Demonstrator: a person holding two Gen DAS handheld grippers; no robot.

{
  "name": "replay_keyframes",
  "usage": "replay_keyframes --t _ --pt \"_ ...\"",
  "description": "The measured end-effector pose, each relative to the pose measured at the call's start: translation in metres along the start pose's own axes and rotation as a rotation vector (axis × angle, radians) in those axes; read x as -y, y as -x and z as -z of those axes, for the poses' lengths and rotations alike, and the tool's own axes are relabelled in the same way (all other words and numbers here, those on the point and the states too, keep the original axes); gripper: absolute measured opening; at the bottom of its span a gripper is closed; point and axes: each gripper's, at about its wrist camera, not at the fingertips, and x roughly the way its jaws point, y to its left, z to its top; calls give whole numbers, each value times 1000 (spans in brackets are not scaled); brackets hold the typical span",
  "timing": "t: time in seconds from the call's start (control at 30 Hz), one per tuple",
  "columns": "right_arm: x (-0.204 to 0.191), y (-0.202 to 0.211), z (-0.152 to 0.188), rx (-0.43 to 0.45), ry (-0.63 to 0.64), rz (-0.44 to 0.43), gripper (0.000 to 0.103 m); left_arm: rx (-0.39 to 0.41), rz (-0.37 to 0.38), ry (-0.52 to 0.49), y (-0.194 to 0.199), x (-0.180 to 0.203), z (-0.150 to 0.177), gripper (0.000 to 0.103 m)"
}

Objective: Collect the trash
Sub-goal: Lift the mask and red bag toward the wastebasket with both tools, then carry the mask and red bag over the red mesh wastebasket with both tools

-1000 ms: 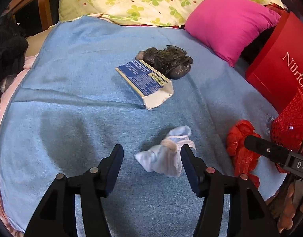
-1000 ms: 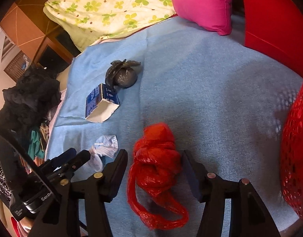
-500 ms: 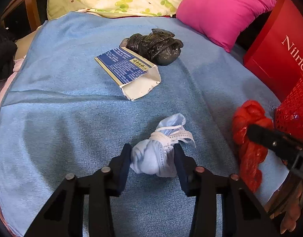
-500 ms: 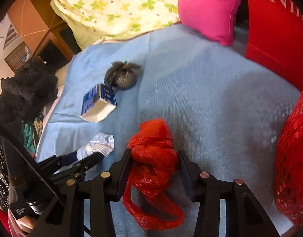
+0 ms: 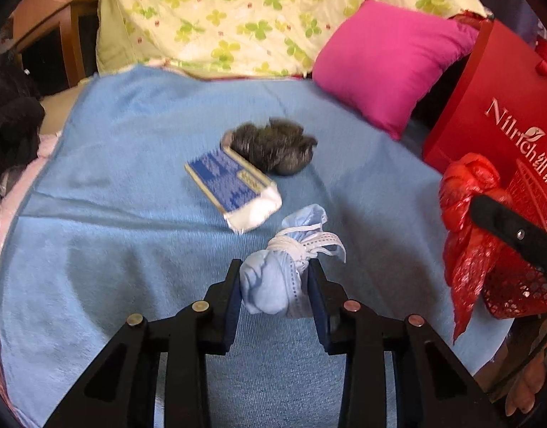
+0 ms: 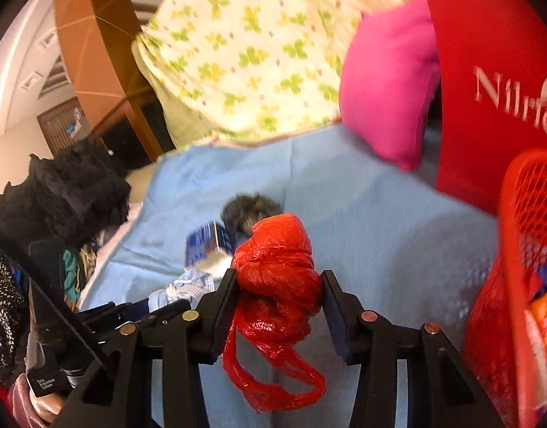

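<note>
A balled-up light blue face mask [image 5: 269,285] tied with its white straps sits between the pads of my left gripper [image 5: 274,267], whose jaws are closing and press on it just above the blue blanket [image 5: 112,214]. My right gripper [image 6: 278,278] is shut on a knotted red plastic bag [image 6: 277,249], held clear of the blanket with its loop dangling. In the left wrist view that red plastic bag [image 5: 466,192] hangs at the right. A blue-and-white carton [image 5: 234,185] and a black plastic bag [image 5: 277,146] lie further back on the blanket.
A red mesh basket [image 6: 523,214] with some items inside stands at the right, in front of a tall red paper bag [image 5: 494,107]. A pink pillow [image 5: 387,60] and a clover-print quilt [image 5: 237,10] lie at the back. Dark clothing [image 6: 70,185] is piled at the left.
Both grippers closed on their items, the left on the mask and the right on the red bag. The right gripper then rose and tilted up, lifting the red bag off the blanket.
</note>
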Motion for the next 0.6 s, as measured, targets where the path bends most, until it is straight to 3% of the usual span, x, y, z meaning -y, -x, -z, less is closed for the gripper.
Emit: replay_keyframes --t 0.23,0.6 --pt "-12 41 -4 179 82 -7 49 114 -2 -11 23 6 -5 37" --pt "10 83 -8 308 86 7 49 245 32 -61 41 31 -9 37"
